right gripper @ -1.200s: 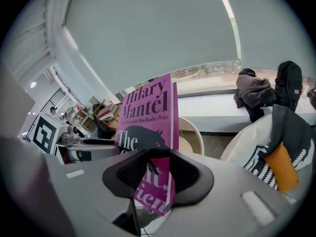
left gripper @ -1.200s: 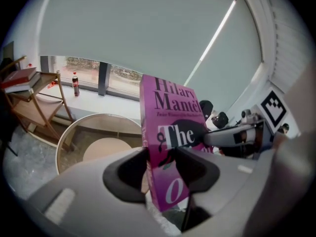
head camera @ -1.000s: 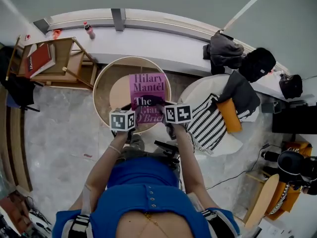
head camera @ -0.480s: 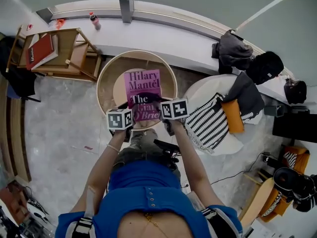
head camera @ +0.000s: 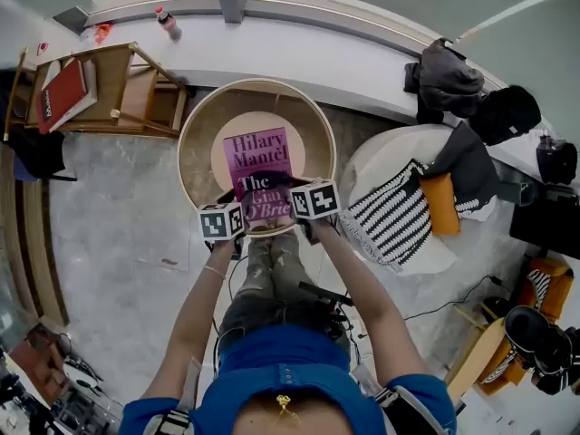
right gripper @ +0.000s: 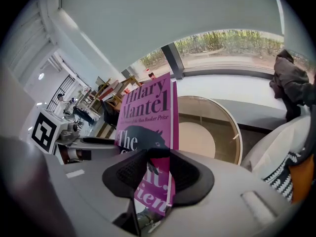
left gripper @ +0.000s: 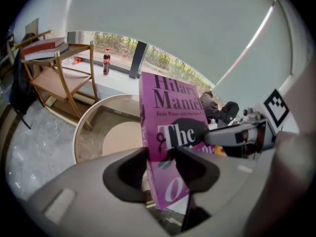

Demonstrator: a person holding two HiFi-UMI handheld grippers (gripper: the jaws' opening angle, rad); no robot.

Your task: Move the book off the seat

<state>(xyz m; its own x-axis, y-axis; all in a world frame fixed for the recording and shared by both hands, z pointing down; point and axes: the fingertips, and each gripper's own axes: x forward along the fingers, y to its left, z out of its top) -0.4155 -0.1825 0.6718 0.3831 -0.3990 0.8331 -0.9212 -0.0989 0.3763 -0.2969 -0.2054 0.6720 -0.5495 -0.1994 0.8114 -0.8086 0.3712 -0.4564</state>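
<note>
The carry step is in hand. Both grippers are gripping the book (head camera: 261, 172) by its near end, the left gripper (head camera: 238, 208) at the near-left corner and the right gripper (head camera: 292, 191) at the near-right corner. The book is hanging in the air, cover up, above the near half of the round table (head camera: 258, 82). It is well clear of the white chair (head camera: 381, 152) on the right, which I take for the seat, so the lift-off looks done and the set-down does not.

Next, I judge, comes laying the book flat on the table. That calls for both hands sinking level together, then both pairs of jaws opening once the book is resting.

The head view is showing the book's place over the table and the chair beside it, but the marker cubes are covering the jaws there. The left gripper (left gripper: 160, 157) view is showing its jaws pressing on the cover and back at the spine side. The right gripper (right gripper: 159, 164) view is showing its jaws clamping the page-edge side. Only the gripper views are showing the table's lower disc under the book, and whether the top is glass I cannot tell.
</note>
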